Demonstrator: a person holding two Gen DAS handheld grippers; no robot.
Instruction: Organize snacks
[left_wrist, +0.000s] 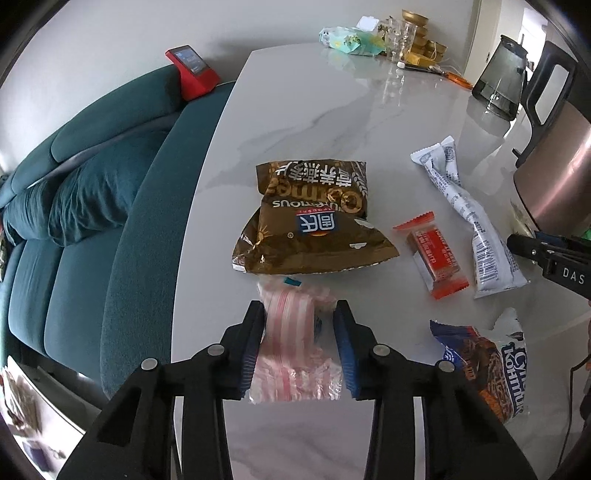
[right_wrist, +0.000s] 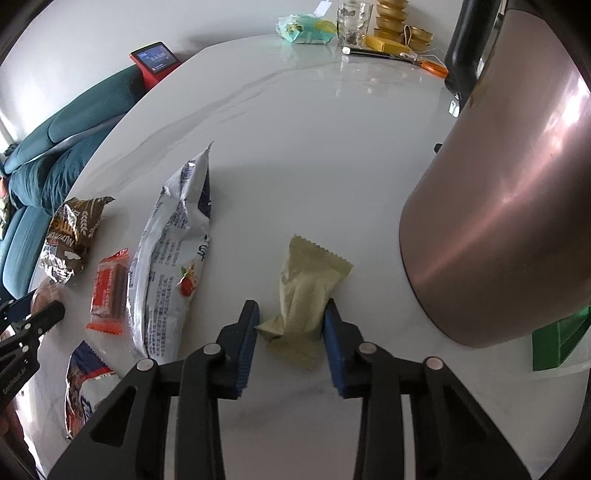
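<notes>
**Two wrapped snacks bracketed by the grippers on the marble table**

A pink-and-white striped packet (left_wrist: 295, 343) is framed by the left gripper (left_wrist: 300, 314), whose blue-padded fingers (left_wrist: 255, 350) are set against its two sides; whether the packet is squeezed or only bracketed cannot be told. The packet is found just on the near side of the brown oatmeal bag (left_wrist: 314, 218), which is taken here as the landmark on the marble table (left_wrist: 332, 103).

To the right of the brown oatmeal bag, a small red-wrapped bar (left_wrist: 432, 254) is laid, and beyond that a long white pouch (left_wrist: 465, 218) is stretched out. Nearer than the red bar, a blue-and-orange noodle packet (left_wrist: 484, 365) is seen.

Farther right of the brown bag, past the white pouch, a pale green wrapped snack (right_wrist: 306, 295) is flanked by the right gripper (right_wrist: 291, 312). One finger (right_wrist: 334, 339) is pressed to the wrapper's side, the other is at its crimped tail; a firm clench cannot be confirmed. A copper-coloured appliance (right_wrist: 509, 206) is stood to the right of this snack.
</notes>
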